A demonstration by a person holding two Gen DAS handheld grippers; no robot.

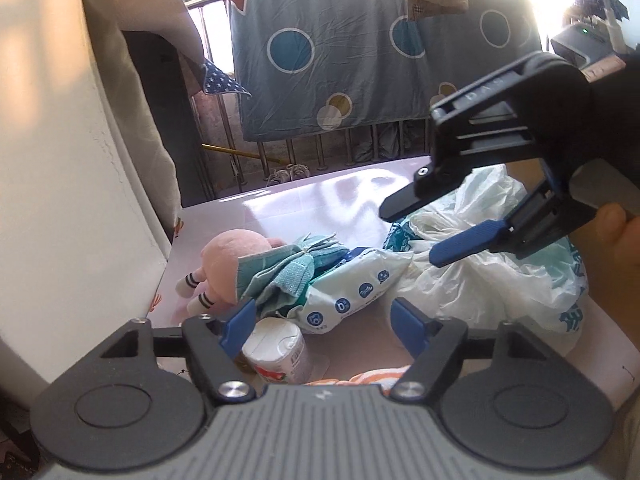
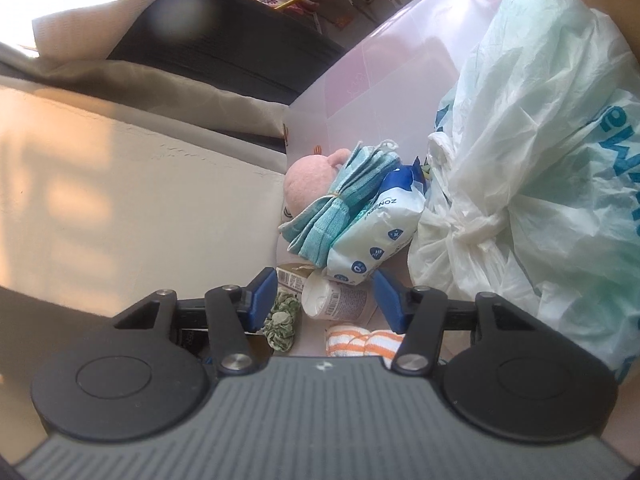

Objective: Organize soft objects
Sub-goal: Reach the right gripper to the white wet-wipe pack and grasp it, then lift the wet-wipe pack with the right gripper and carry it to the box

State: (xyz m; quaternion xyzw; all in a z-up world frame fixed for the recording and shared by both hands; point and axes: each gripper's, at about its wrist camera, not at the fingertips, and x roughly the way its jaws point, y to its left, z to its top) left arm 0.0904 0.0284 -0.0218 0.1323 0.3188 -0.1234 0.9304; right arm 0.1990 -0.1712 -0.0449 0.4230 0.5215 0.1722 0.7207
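The pack of wipes (image 1: 352, 284) lies on the pale worktop (image 1: 304, 204), its long axis running from near-left to far-right in the left wrist view, with the folded teal cloths (image 1: 280, 272) leaning on its left side and the pink plush toy (image 1: 232, 260) beyond them against the wall. In the right wrist view the same pack (image 2: 372, 236) stands directly ahead of your right gripper (image 2: 324, 300), just past its fingertips, one end pointing toward the gap between the jaws.

A white jar (image 2: 332, 300) lies on its side under that near end, in line with the gap; a green scrunchie (image 2: 282, 318) sits by the left finger, and a striped orange cloth (image 2: 360, 342) lies nearest to you. The large plastic bag (image 2: 540, 160) fills the right side, touching the pack's far end.

Your right gripper is parted and holds nothing. Your left gripper (image 1: 324, 328) is likewise parted and empty, with the jar (image 1: 280, 354) just inside its left finger and the pack ahead.

Judgement: both grippers are near the pack; the right one lines up with it better.
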